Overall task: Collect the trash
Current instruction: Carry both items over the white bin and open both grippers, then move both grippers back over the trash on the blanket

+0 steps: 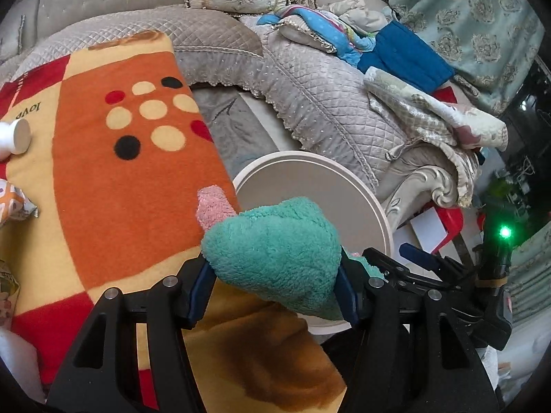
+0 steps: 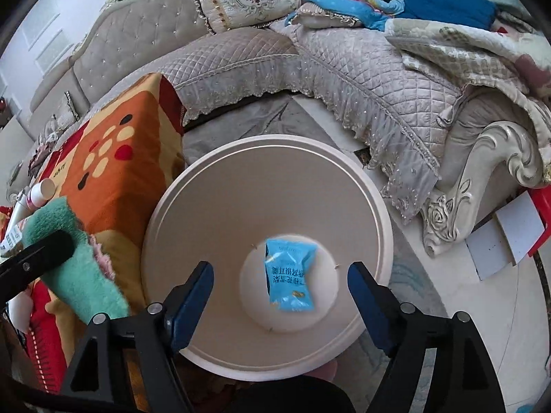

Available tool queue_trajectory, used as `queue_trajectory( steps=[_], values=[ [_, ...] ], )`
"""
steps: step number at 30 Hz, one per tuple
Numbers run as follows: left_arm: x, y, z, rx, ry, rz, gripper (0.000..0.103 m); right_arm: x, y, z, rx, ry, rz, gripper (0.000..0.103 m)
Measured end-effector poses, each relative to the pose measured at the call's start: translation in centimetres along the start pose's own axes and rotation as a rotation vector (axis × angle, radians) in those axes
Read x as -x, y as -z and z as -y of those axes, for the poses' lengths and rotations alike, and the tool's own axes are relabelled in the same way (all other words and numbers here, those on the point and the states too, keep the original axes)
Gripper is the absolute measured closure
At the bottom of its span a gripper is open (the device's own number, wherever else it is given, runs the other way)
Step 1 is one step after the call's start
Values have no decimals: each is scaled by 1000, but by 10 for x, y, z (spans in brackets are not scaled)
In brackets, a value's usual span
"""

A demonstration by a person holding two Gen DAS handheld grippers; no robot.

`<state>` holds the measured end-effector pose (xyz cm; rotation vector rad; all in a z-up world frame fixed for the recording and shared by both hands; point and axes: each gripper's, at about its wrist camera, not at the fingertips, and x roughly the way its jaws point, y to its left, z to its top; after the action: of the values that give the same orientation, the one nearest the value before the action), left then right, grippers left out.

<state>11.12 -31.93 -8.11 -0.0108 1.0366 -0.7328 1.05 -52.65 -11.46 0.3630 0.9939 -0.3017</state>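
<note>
My left gripper (image 1: 273, 268) is shut on a teal fluffy cloth (image 1: 275, 251) with a pink part (image 1: 213, 208), held over the edge of the orange blanket beside a round beige bin (image 1: 310, 179). In the right wrist view the same cloth (image 2: 72, 268) shows at the left under a black finger. My right gripper (image 2: 280, 272) stands open above the bin (image 2: 241, 151). A blue snack wrapper (image 2: 289, 275) shows between its fingers, touched by neither pad, over the bin's pale bottom.
An orange, red and yellow blanket (image 1: 120, 179) covers the surface on the left. On it lie a white bottle (image 1: 15, 136) and a patterned packet (image 1: 12, 204). A quilted grey sofa (image 2: 361, 75) curves behind the bin. A red box with white cards (image 2: 516, 230) lies on the floor.
</note>
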Motion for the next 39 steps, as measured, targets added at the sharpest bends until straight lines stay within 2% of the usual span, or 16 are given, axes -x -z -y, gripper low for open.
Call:
queue_trajectory(
  steps=[3,7,9,12,16,23,26,33,39],
  values=[
    [3,0,-1,-3,23,17,43,2,1,1,-11,-9,-1,25],
    [4,0,1,-41,-1,52,43,3,2,2,-11,-16,-3,25],
    [4,0,1,-41,60,75,43,5,2,2,-9,-16,-1,25],
    [1,-2,2,-43,54,65,43,7,2,6,-14,-19,3,25],
    [-1,-6,2,-28,91,53,40,10,2,12,-24,-14,11,25],
    [2,-8,1,-11,112,59,38,14,3,27,-53,-5,10,25],
    [4,-7,2,-22,83,59,38,15,4,26,-59,-16,10,25],
    [17,3,-1,-63,-93,94,38,19,7,0,18,-23,24,25],
    [32,15,-7,-72,-173,133,38,24,13,-27,98,-21,39,25]
  ],
)
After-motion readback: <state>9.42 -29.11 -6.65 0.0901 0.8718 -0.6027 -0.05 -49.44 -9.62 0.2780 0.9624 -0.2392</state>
